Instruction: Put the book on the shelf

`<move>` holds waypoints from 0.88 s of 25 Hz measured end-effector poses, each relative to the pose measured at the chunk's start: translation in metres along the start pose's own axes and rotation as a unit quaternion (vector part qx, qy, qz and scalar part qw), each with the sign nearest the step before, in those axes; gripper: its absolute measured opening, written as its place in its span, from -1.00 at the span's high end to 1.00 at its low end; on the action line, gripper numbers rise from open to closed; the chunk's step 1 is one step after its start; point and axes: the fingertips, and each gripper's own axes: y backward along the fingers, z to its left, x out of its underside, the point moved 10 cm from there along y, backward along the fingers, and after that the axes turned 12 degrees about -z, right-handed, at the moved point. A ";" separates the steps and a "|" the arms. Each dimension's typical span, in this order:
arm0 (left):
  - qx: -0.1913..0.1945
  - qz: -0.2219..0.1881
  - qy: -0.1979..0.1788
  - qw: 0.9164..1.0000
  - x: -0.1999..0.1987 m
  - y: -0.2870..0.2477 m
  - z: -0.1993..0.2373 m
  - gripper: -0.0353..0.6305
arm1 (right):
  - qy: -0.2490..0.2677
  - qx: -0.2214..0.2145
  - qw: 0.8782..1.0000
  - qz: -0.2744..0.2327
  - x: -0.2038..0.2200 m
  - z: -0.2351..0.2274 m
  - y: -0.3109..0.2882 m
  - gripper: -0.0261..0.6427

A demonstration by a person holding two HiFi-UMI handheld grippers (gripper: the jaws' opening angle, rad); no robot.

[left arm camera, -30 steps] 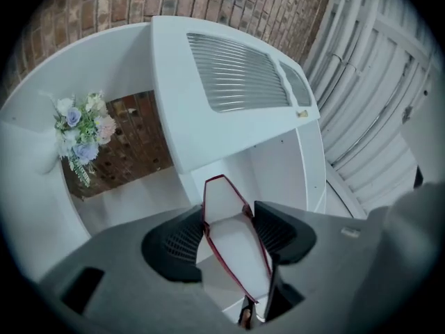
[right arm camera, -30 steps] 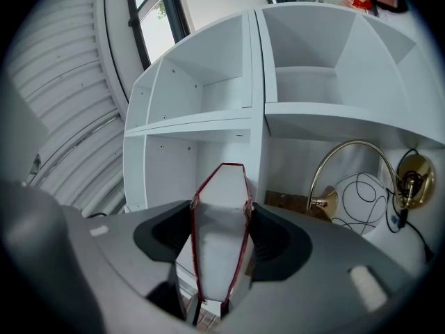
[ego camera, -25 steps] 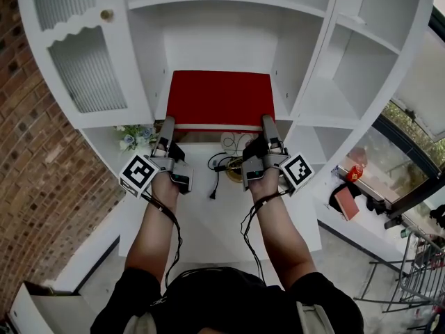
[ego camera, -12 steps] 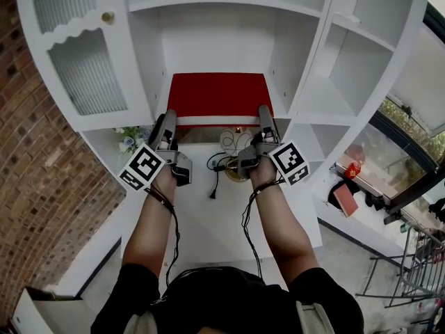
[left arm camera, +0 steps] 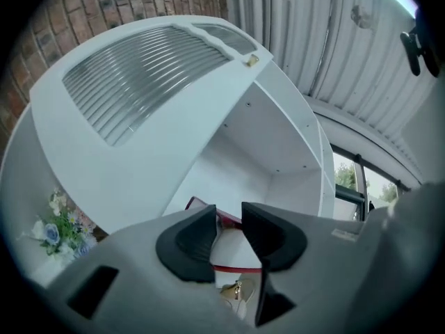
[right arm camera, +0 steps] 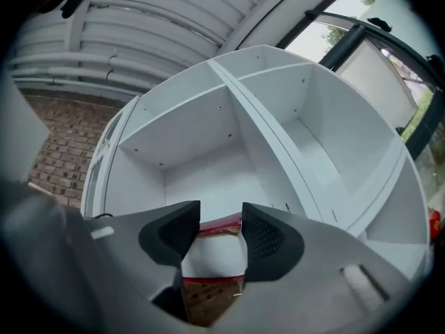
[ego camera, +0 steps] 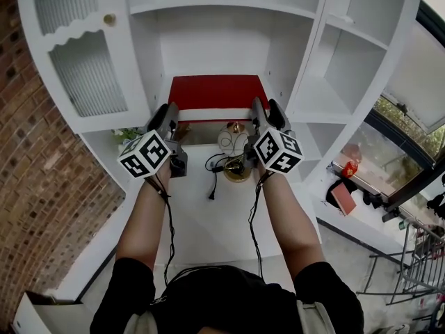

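Left claw (left arm camera: 228, 218): half apart, just been closing, empty.
Right claw (right arm camera: 221, 223): same; book (ego camera: 217, 90) edge at 12 o'clock.
Risk: snagging that edge, dragging book off shelf (ego camera: 284, 58) onto desk (ego camera: 208, 214).

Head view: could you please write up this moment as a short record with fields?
book: red, lying flat in the middle bay of the shelf
left gripper: at the book's near left corner; jaws apart, just been closing; book edge shows in the gap, not clamped
right gripper: at the near right corner; jaws apart, just been closing; not clamped
door: ribbed glass, shut, left of the book's bay
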 end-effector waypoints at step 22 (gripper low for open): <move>-0.050 0.027 -0.235 0.970 -0.011 -0.017 -0.027 0.62 | 0.045 -0.010 0.997 0.056 -0.008 0.001 -0.024 0.32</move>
